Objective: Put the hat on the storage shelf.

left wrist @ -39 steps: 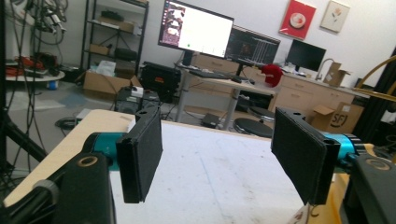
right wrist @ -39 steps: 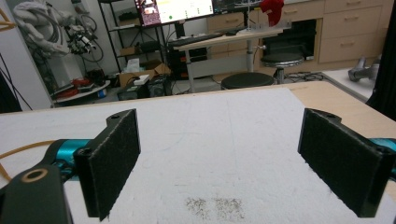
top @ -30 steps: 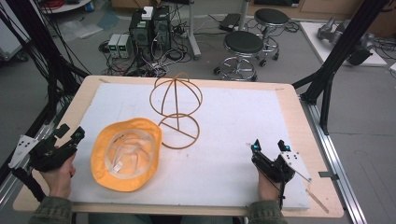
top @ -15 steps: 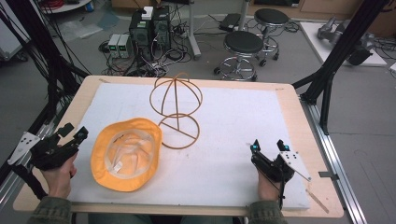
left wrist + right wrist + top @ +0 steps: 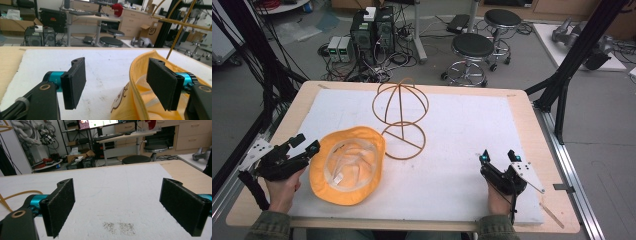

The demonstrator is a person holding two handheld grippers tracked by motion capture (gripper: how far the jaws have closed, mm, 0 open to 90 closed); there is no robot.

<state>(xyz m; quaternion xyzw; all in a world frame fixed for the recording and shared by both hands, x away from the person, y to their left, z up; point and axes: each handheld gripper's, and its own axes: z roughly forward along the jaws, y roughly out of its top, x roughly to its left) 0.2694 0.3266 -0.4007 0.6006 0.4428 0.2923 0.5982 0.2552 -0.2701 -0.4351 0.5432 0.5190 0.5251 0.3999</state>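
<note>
- A wooden worktop carries a white foam sheet that covers most of its top.
- A yellow hat lies upside down on the left part of the sheet, its hollow and pale lining facing up.
- A wire hat stand stands upright just behind the hat, toward the middle of the sheet; its round base ring lies flat on the sheet and comes very close to the hat's brim, though contact between them cannot be told.
- The left claw is held at the left edge of the sheet, beside the hat, with its jaws wide apart and nothing between the pads.
- In the left gripper view the hat's brim rises between the two jaws, nearer the right one, with no pad pressing on it.
- The right claw rests low over the right front part of the sheet, well apart from the hat and the stand, jaws spread wide and empty.
- In the right gripper view a small patch of dark specks marks the sheet between the jaws.
- Two round stools and computer boxes stand on the floor beyond the worktop.
</note>
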